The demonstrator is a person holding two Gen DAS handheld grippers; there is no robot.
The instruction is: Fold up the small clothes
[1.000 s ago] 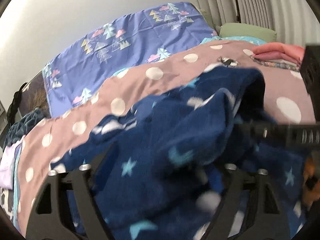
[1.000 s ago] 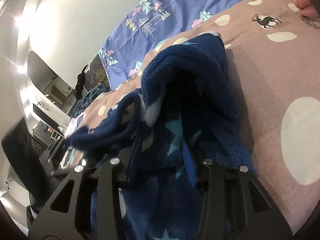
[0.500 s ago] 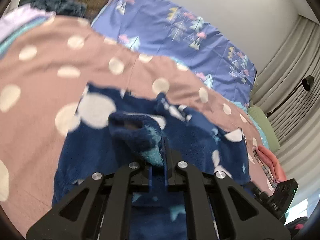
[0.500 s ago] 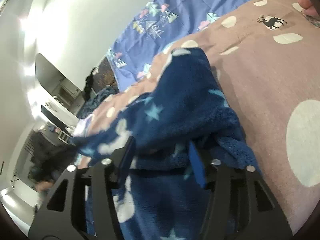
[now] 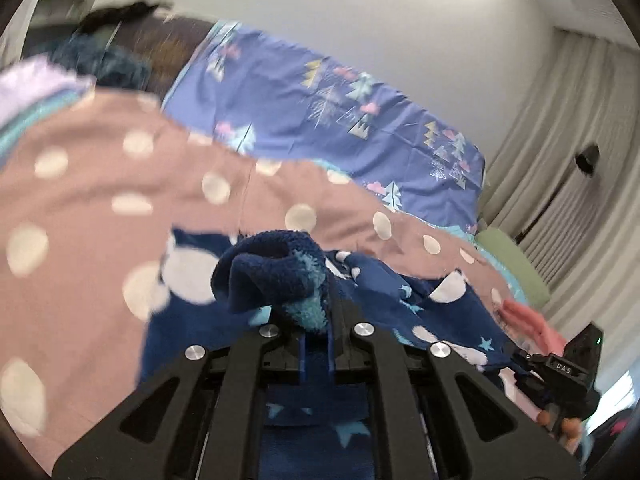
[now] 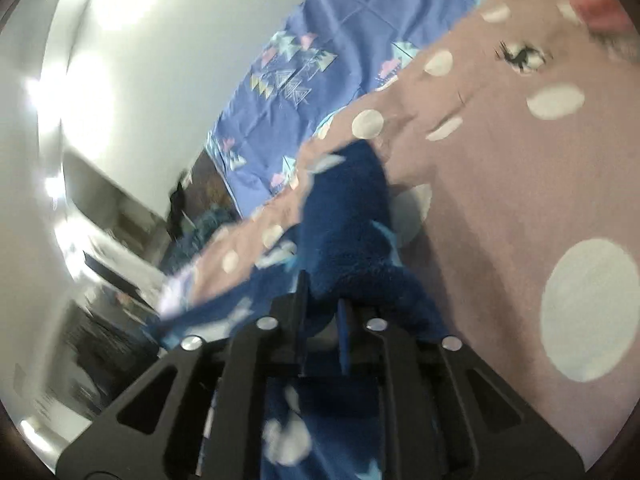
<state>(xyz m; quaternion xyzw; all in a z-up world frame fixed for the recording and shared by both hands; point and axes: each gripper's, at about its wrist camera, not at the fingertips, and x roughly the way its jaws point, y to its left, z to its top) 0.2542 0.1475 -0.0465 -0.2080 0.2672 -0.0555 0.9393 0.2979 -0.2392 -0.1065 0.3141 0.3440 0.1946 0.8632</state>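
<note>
A navy fleece garment (image 5: 400,312) with light blue stars and white spots lies on a pink-brown polka-dot bedspread (image 5: 100,208). My left gripper (image 5: 318,328) is shut on a bunched edge of the garment (image 5: 276,276) and holds it up. My right gripper (image 6: 322,312) is shut on another part of the same garment (image 6: 348,216), which stretches away from it towards the left. The right gripper also shows at the lower right of the left wrist view (image 5: 560,376).
A purple sheet with tree prints (image 5: 328,116) covers the far side of the bed. Pink folded clothes (image 5: 528,324) and a green pillow (image 5: 512,260) lie at the right. Teal and lilac clothes (image 5: 48,76) lie at the far left. Curtains (image 5: 568,152) hang behind.
Both grippers have closed on the garment edges, first the left, then the right. The garment has been pulled out flatter and lifted. Both views are blurred by motion.
</note>
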